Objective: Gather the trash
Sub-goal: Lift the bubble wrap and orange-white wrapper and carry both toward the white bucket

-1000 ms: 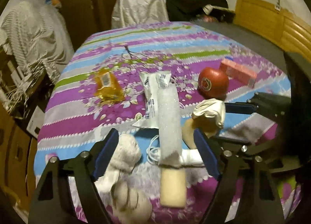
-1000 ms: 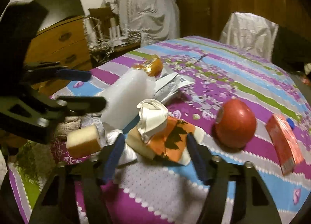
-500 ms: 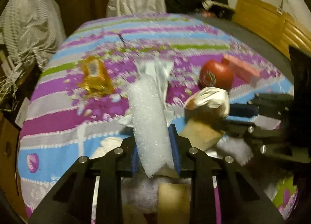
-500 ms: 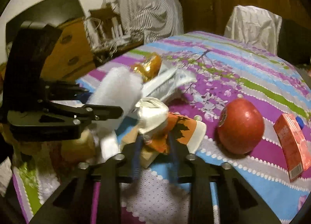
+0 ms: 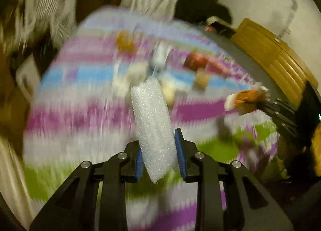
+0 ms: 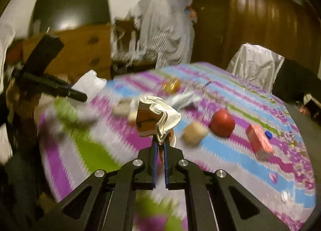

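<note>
Trash in both grips: we see left hand-held gripper (image 5: 158, 153) clamped on foam roll (image 5: 152, 124), long axis pointing forward; right hand-held gripper (image 6: 159, 157) pinching crumpled wrapper (image 6: 157, 119), clear above table (image 6: 250, 162).

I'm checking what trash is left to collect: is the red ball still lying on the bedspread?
Yes, the red ball lies on the striped bedspread, beside the red carton.

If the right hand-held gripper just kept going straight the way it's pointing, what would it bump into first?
Probably the striped tablecloth around the gold wrapper. The right hand-held gripper is shut on an orange paper cup that leads the way. Blur makes depth uncertain.
</note>
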A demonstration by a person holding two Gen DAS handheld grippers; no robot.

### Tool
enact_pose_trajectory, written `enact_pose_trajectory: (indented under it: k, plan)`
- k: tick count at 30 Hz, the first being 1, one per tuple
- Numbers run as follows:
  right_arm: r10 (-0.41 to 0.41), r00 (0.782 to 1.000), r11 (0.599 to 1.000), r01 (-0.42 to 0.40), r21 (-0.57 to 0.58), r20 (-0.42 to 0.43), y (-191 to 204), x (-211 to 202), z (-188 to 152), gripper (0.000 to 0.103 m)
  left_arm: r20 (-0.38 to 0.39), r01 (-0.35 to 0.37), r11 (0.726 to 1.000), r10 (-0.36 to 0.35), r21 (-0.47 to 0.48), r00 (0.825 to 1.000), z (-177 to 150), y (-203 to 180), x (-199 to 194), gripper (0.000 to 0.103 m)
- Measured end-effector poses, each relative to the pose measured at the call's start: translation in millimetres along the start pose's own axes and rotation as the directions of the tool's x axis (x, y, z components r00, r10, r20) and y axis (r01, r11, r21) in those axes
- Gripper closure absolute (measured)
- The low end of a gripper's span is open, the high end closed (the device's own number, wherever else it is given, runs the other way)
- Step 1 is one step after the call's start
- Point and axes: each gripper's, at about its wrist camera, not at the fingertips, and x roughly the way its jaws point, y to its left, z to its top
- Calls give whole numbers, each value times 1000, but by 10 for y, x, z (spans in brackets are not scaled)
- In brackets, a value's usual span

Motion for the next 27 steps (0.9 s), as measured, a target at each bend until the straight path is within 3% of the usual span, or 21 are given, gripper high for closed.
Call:
enact_pose_trajectory:
  k: [3, 5, 7, 11, 12, 14, 16, 17, 24, 26, 27]
  plan:
    - [-13, 997, 1000, 11, -24, -75, 246, -187, -93, 96, -40, 12, 997, -16, -80, 999, -259, 173, 47, 76]
    - [44, 990, 997, -35, 68, -137, 246, -211, -102, 96, -42, 36, 993, -42, -114, 998, -320, 240, 65, 75]
    - [175, 968, 962, -129, 240, -182, 57, -107, -93, 96, -41, 31, 992, -36, -120, 998, -357, 274, 114, 75]
    - [174, 954, 936, -83, 342, -243, -145, 291, -139, 96, -22, -6, 992, 4, -124, 1000, -329, 343, 227, 65]
    - [207, 948, 918, -104, 382, -241, -182, 396, -168, 96, -12, -11, 992, 9, -126, 1000, -322, 338, 239, 62]
    - [198, 949, 911, -87, 403, -244, -173, 539, -211, 87, 7, -14, 993, 15, -115, 1000, -295, 313, 262, 54]
    - [141, 958, 921, -34, 388, -251, -141, 597, -236, 58, 17, -38, 995, 40, -94, 999, -293, 293, 287, 53]
    - [110, 962, 925, -7, 379, -251, -115, 610, -259, 57, 21, -56, 996, 58, -76, 998, -291, 266, 306, 53]
    - [62, 991, 891, -2, 453, -119, -26, 557, -397, 57, 61, -88, 995, 91, -51, 994, -327, 248, 337, 53]
    - [79, 993, 883, -27, 469, -92, -22, 580, -402, 65, 76, -94, 994, 99, -56, 992, -356, 248, 328, 53]
    - [89, 992, 882, -39, 470, -84, -6, 603, -396, 82, 82, -103, 993, 108, -55, 991, -375, 237, 329, 53]
